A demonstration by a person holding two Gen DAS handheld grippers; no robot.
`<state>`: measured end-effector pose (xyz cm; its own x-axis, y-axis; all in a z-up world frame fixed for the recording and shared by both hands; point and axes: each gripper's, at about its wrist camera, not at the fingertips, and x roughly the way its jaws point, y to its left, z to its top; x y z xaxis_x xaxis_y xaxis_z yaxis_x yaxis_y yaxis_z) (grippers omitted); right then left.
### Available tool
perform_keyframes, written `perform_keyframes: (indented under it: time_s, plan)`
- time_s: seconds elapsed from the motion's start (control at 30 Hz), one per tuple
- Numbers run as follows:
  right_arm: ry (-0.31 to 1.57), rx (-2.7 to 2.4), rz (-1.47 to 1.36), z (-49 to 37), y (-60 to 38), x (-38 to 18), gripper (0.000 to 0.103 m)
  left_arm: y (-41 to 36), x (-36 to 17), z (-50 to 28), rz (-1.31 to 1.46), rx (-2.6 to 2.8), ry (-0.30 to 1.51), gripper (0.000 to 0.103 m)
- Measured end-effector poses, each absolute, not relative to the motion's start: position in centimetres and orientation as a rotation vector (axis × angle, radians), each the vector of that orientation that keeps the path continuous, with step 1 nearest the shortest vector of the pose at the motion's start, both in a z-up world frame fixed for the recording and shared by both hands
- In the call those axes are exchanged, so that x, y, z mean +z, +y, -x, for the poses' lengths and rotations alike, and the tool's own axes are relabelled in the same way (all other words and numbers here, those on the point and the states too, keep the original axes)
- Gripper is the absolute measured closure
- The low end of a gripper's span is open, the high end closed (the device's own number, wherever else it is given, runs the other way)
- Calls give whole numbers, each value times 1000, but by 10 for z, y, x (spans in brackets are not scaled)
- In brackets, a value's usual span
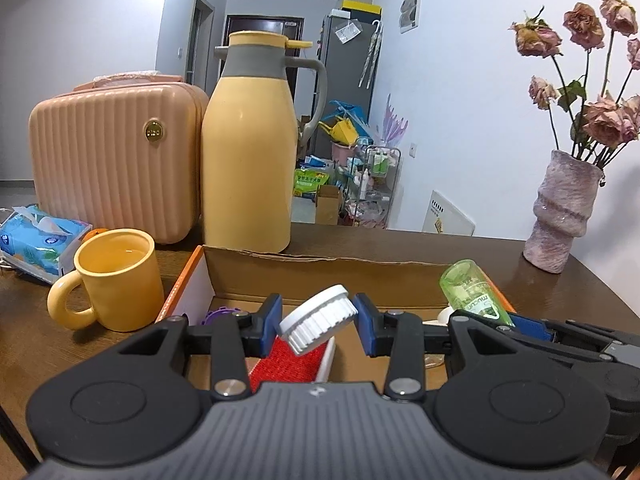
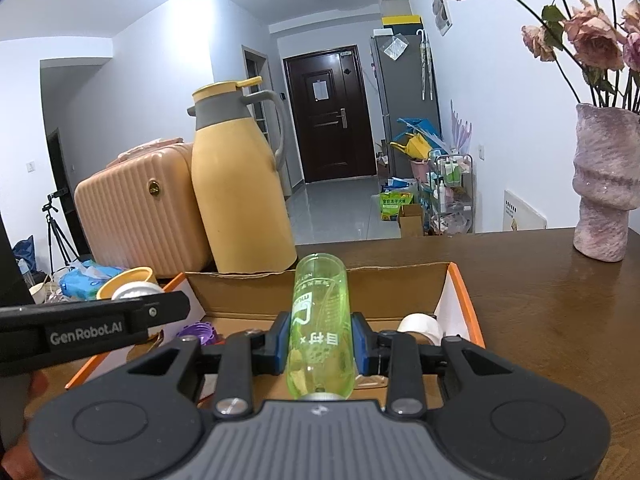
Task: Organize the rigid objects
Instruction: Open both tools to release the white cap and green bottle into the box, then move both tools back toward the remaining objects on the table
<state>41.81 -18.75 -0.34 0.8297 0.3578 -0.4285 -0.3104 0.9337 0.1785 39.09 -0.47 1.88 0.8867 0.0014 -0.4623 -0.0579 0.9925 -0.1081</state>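
My left gripper is shut on a white ribbed cap, tilted, held over the open cardboard box. My right gripper is shut on a clear green bottle that points forward over the same box; the bottle also shows at the right in the left wrist view. Inside the box lie a red-and-white brush, a purple ring-shaped piece and a white round object. The left gripper body crosses the left of the right wrist view.
On the brown table behind the box stand a yellow thermos jug and a peach ribbed case. A yellow mug and tissue pack sit left. A pink vase with dried roses stands right.
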Motion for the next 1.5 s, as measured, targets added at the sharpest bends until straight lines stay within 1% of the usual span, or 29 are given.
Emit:
perform_keyframes:
  time_s: [0.43,0.5,0.53,0.57,0.6,0.63,0.67,0.7,0.73,0.77,0.83,0.97,1.5]
  plan:
    - [526,360,-87,-438,-181,-16,73,-5,11,-401,102,30,513,63]
    - [531,359,-84,-440,-181,-17,72,-5,11,-400,101,21,518,61]
    - [537,362,-82,-440,-181,-18,72,-6,12,-399,100,23,517,57]
    - [544,363,-82,-442,-180,-18,72,-5,13,-398,101,27,513,42]
    - [551,360,-83,-443,-180,-18,70,-5,14,-396,102,40,504,23]
    - [558,356,-78,-445,-180,-17,57,-4,15,-394,103,62,494,15]
    - [555,348,-71,-446,-179,-16,48,-3,17,-392,102,83,481,8]
    - [551,337,-63,-445,-180,-15,32,-3,19,-390,97,98,471,7]
    - [548,321,-55,-445,-181,-14,21,-2,20,-390,95,107,470,4]
    - [538,308,-48,-443,-182,-12,18,-1,21,-390,100,118,470,0]
    - [529,291,-42,-443,-183,-10,6,1,22,-390,103,140,474,0]
    - [530,268,-34,-443,-183,-9,0,5,22,-391,106,150,480,0]
    - [533,265,-13,-439,-184,-10,0,4,22,-388,94,147,473,0]
